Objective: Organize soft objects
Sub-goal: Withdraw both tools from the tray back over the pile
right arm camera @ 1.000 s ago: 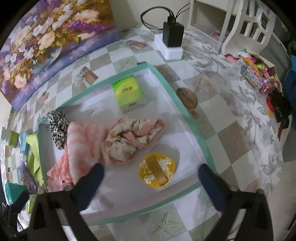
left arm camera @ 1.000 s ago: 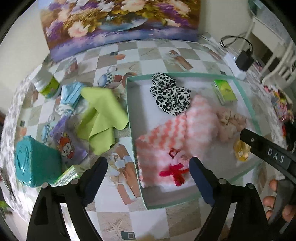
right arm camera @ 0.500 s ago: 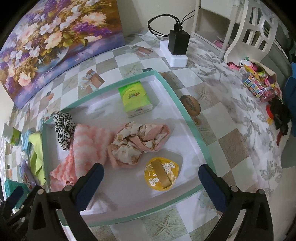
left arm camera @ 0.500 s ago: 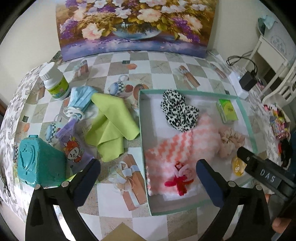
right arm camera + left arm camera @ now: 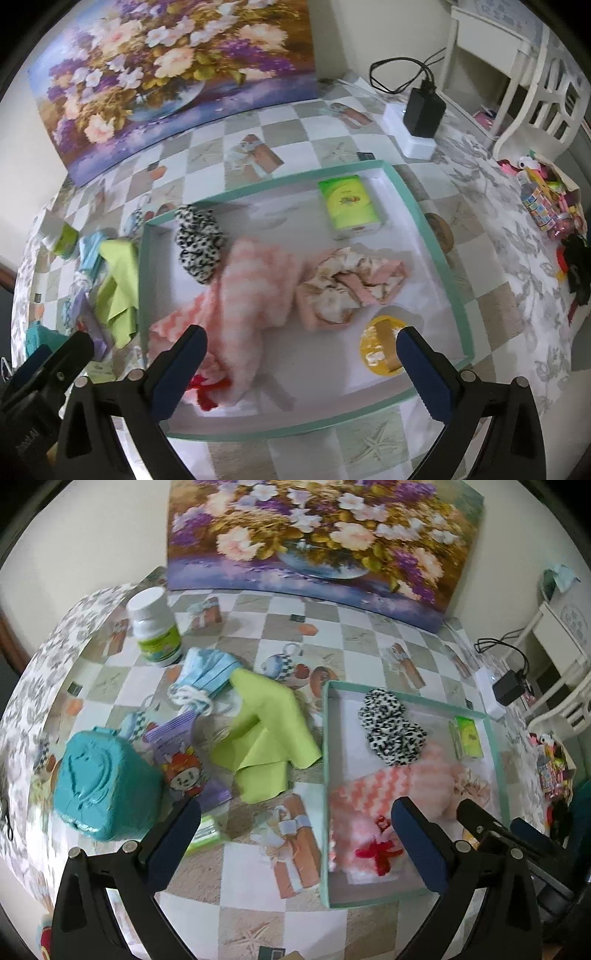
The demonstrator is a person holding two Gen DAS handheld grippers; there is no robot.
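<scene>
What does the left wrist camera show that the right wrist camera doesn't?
Only the left wrist view clearly shows the teal case, the purple cartoon packet and the white bottle's cap.

Only the right wrist view clearly shows the yellow round packet, the floral cloth spread out, and the black charger close up.

Both show the teal tray, leopard scrunchie, pink zigzag cloth, green tissue pack, lime cloth and flower painting. Both grippers' jaws are open, holding nothing.

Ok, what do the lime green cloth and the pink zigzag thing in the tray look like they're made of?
Lime green cloth: thin, smooth, matte fabric, perhaps microfibre; it drapes in soft flat folds. Pink zigzag piece: fluffy fleece or plush knit, judging by its fuzzy, blurred-edged nap.
</scene>
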